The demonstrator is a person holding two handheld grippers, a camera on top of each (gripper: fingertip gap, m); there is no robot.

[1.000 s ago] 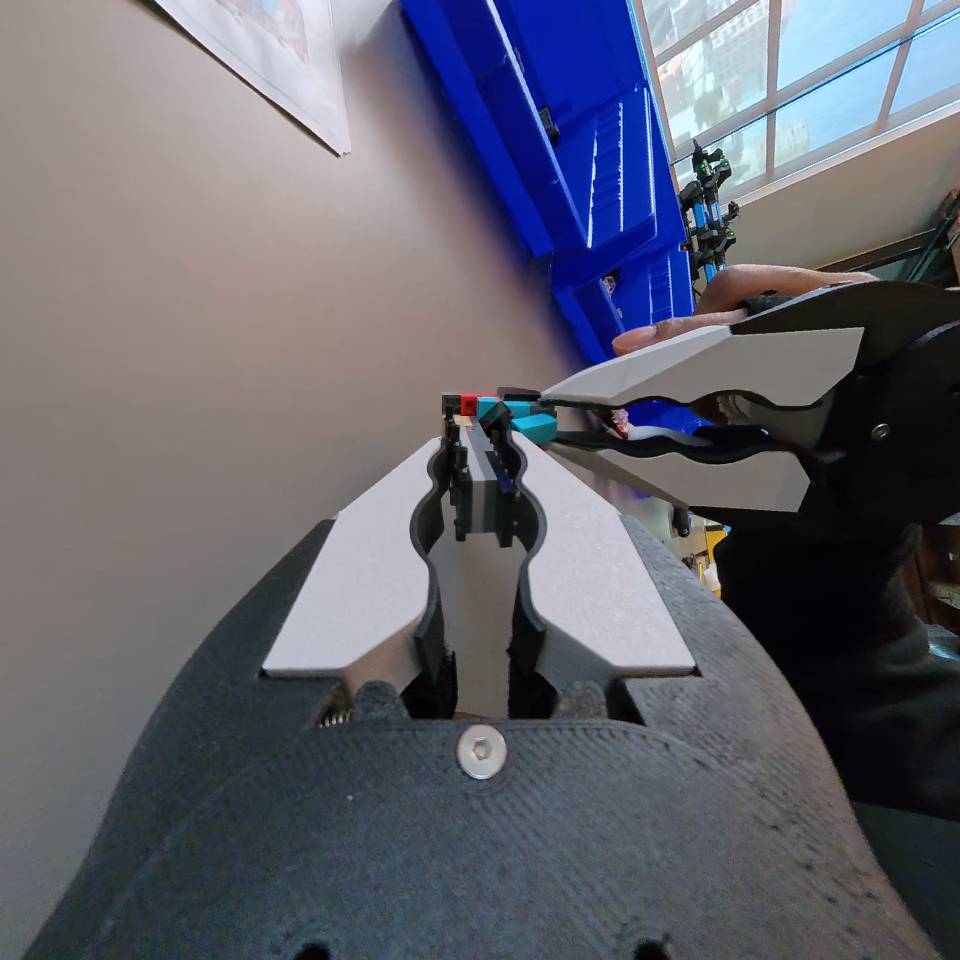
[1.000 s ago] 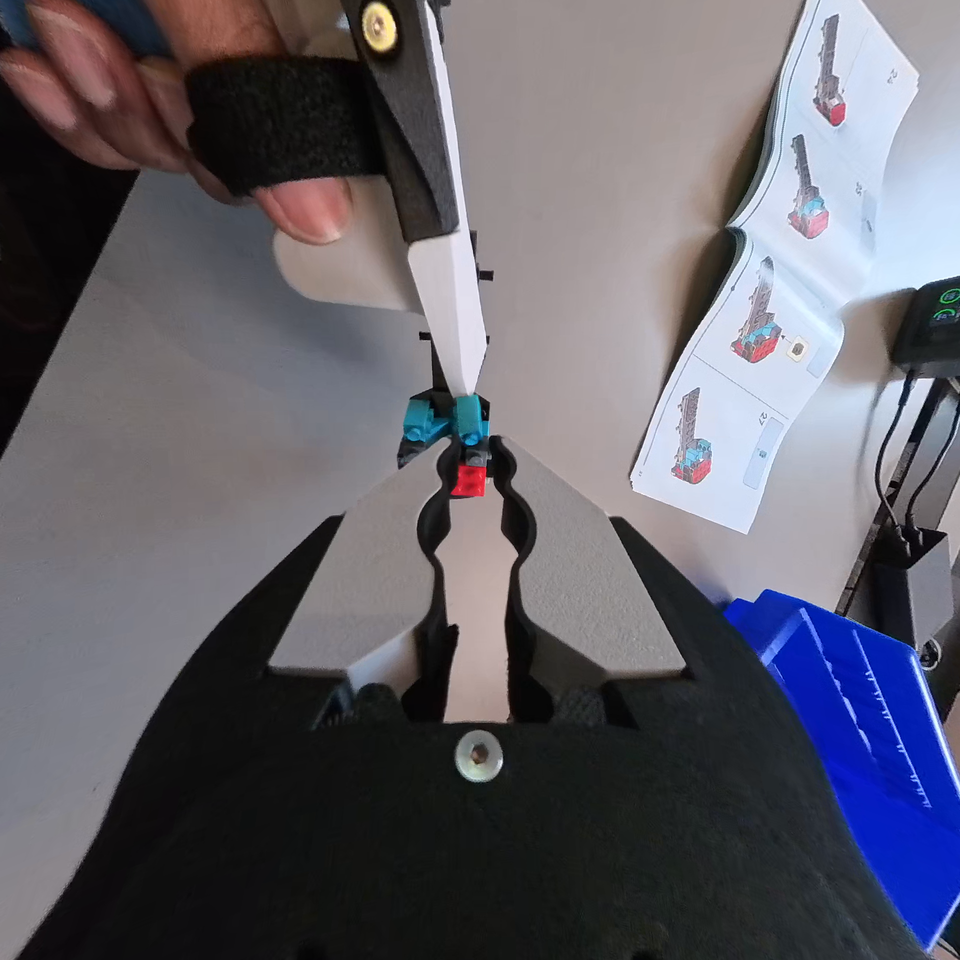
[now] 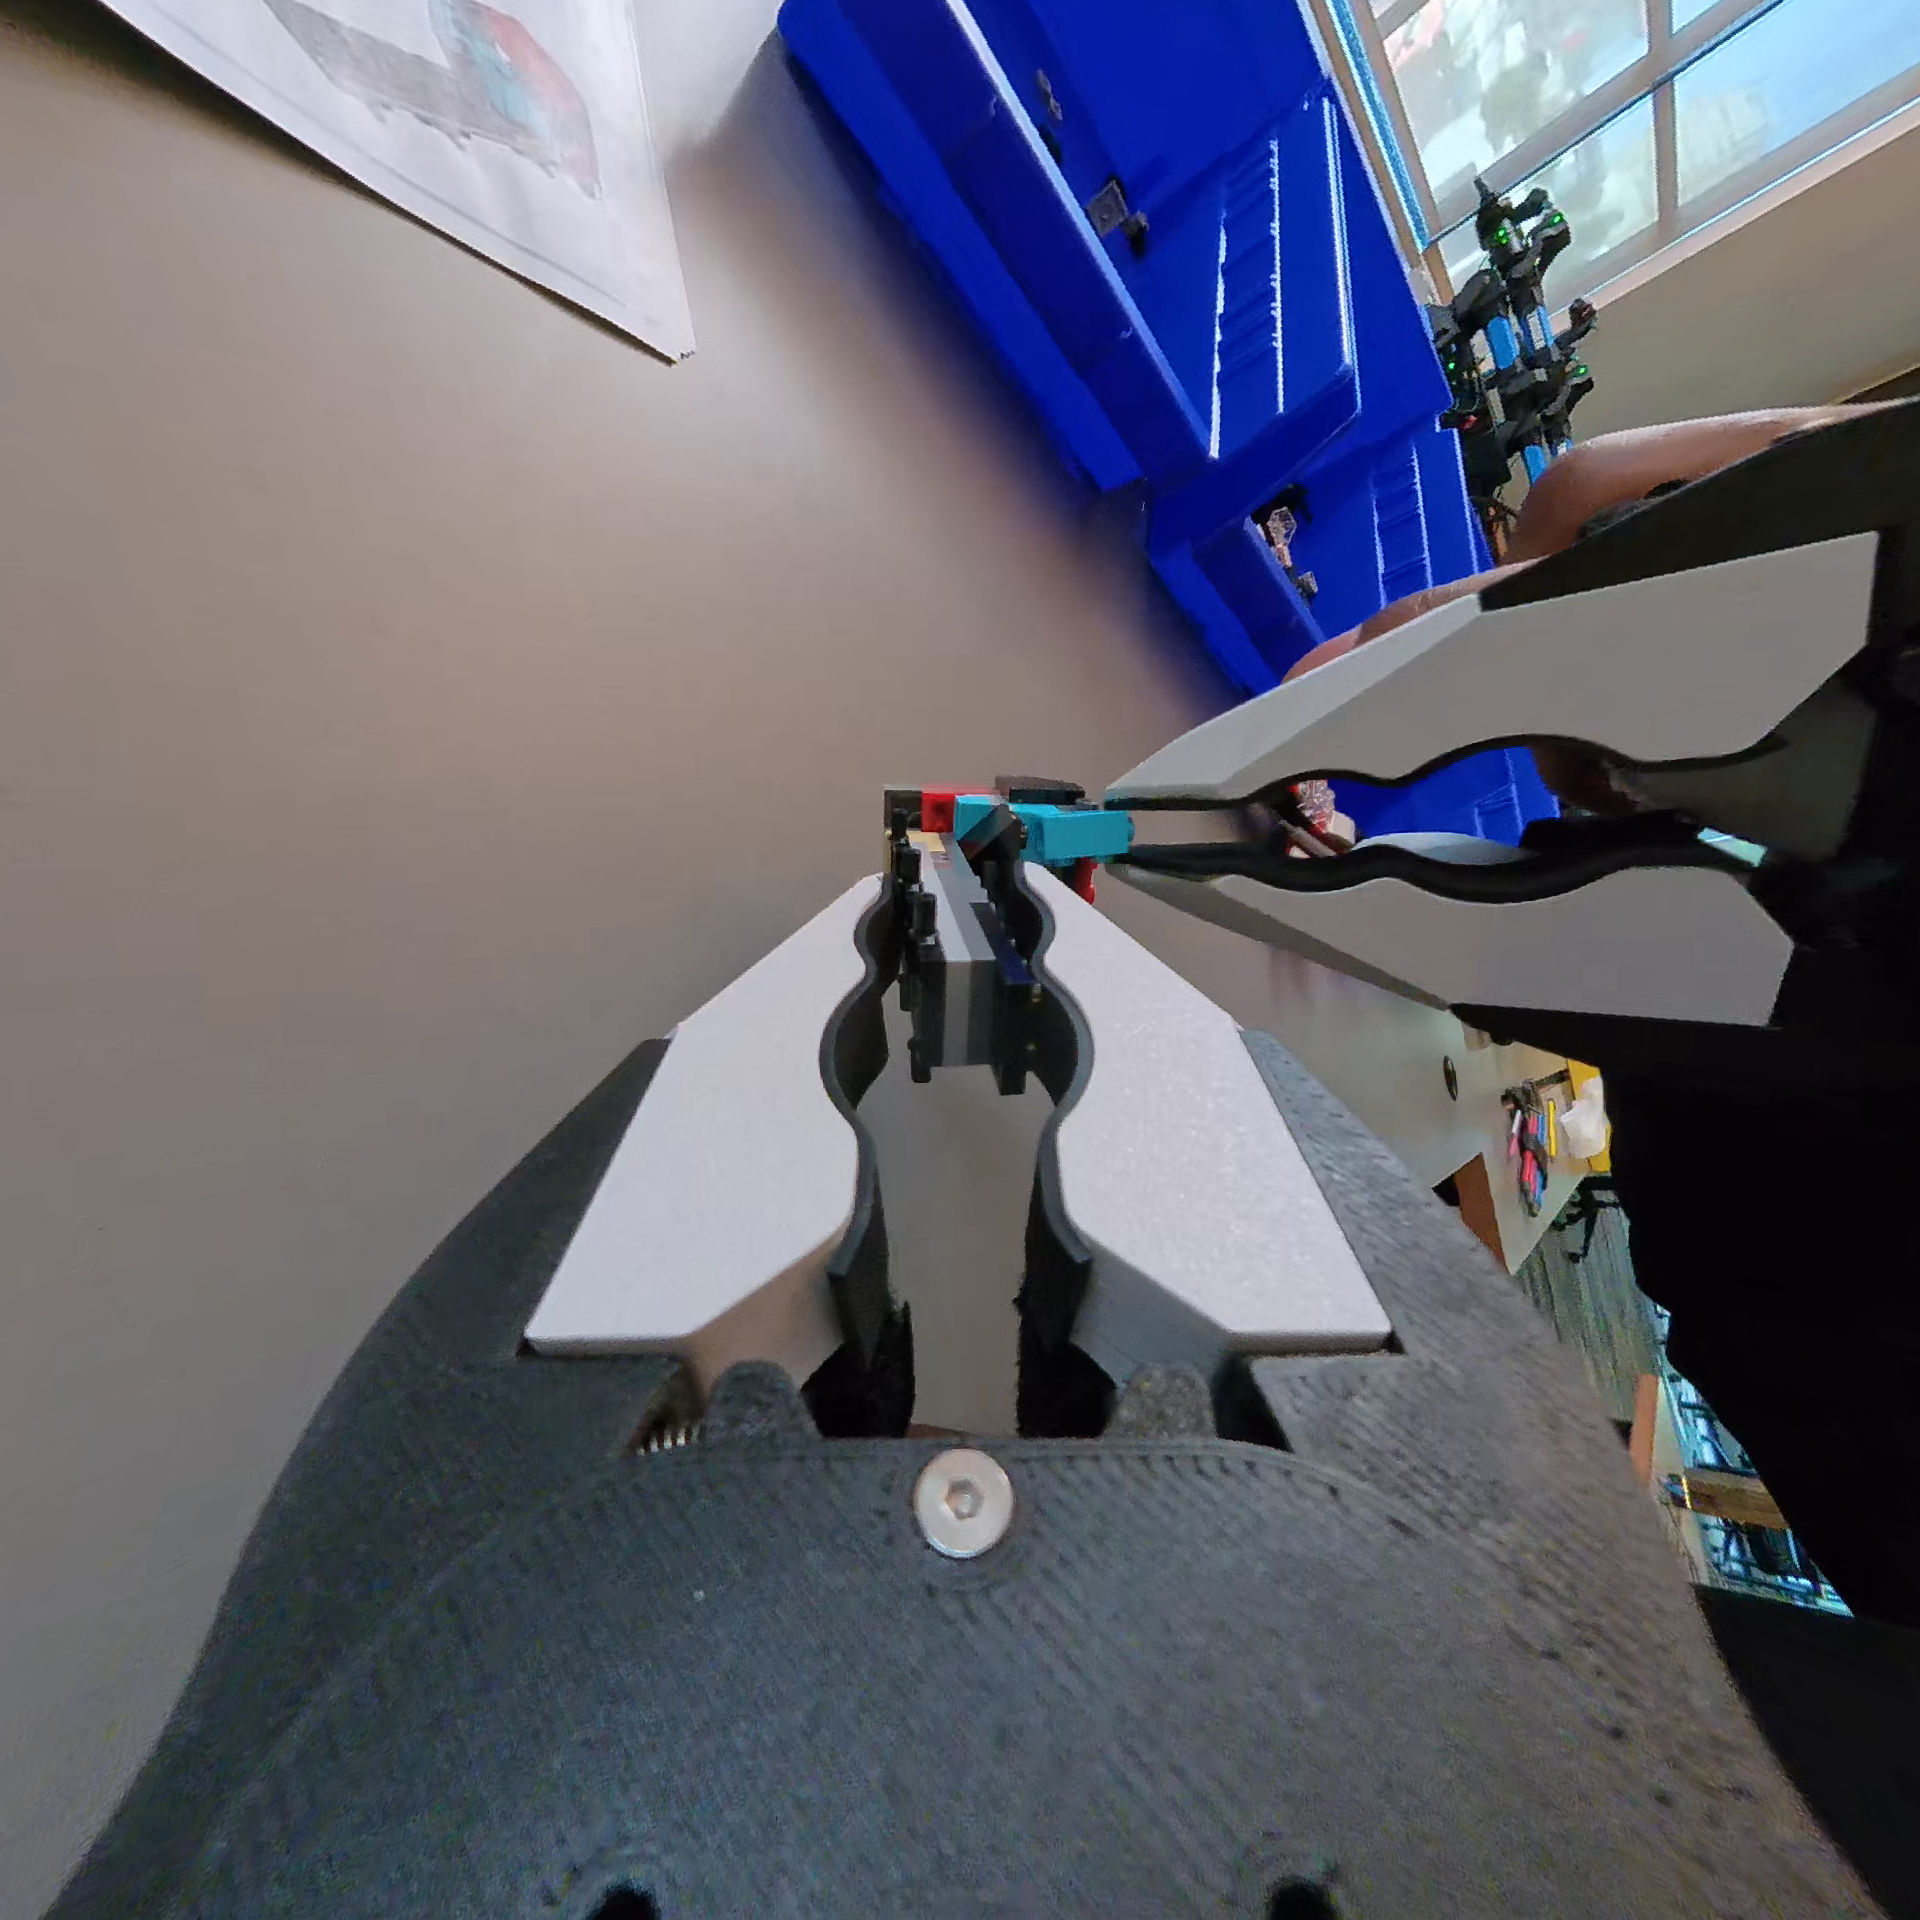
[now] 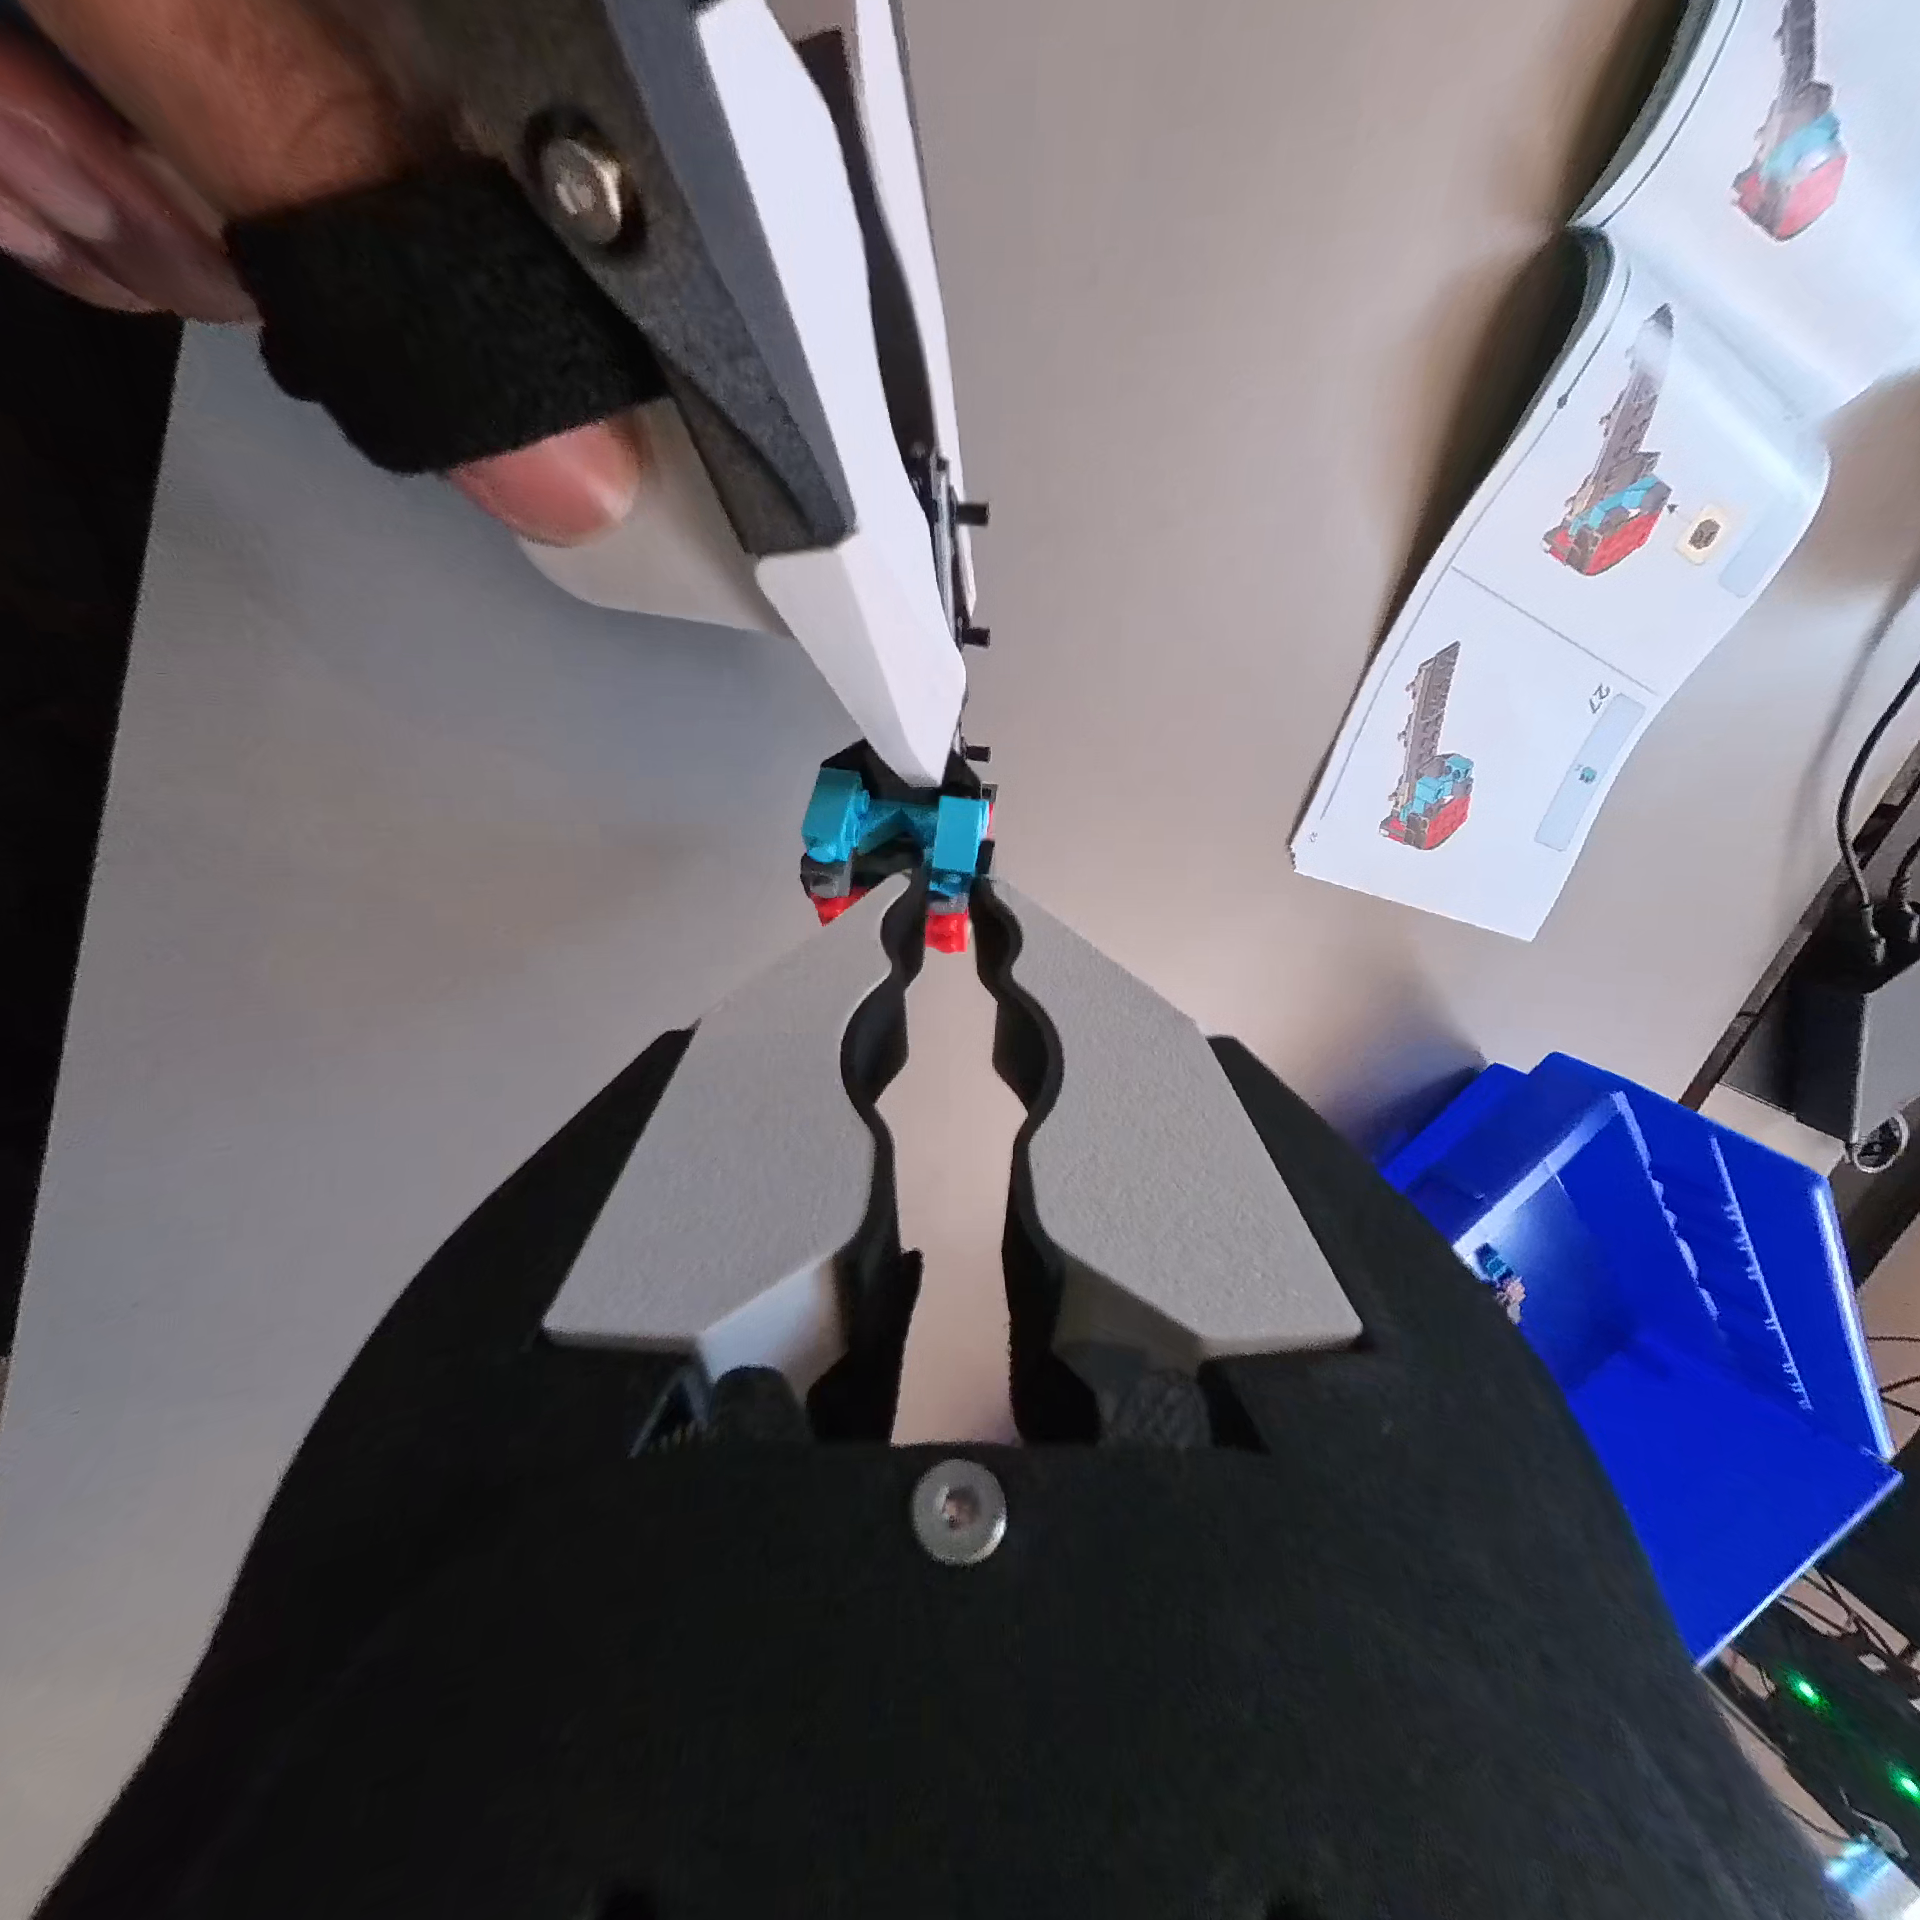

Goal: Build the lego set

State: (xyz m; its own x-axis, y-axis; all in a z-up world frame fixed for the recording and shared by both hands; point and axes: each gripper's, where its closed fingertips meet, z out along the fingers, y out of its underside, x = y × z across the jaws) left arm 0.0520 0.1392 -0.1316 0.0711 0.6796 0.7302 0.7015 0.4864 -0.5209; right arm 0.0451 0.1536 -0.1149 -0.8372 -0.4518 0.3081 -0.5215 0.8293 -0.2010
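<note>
The lego model [image 3: 971,997] is a long grey and black strip with teal and red bricks at its far end. My left gripper [image 3: 961,894] is shut on the strip and holds it off the table. My right gripper [image 3: 1117,834] comes in from the right, and its tips are closed on the teal brick [image 3: 1070,831] at that end. In the right wrist view my right gripper [image 4: 948,896] pinches the teal brick [image 4: 956,831] and a red brick [image 4: 948,930] below it. The left gripper [image 4: 930,748] reaches down from the top, with a person's hand on it.
An open instruction booklet [image 4: 1538,623] lies on the grey table [image 4: 416,831] to the right. Blue parts bins [image 4: 1662,1299] stand at the table's right edge, with small parts inside [image 3: 1283,530]. Cables and a black stand [image 4: 1870,935] are beyond them. The tips of both grippers are at nearly the same place.
Both grippers keep their hold. The left gripper and the model have come nearer to the right gripper, and the teal end now sits deeper between the right tips.
</note>
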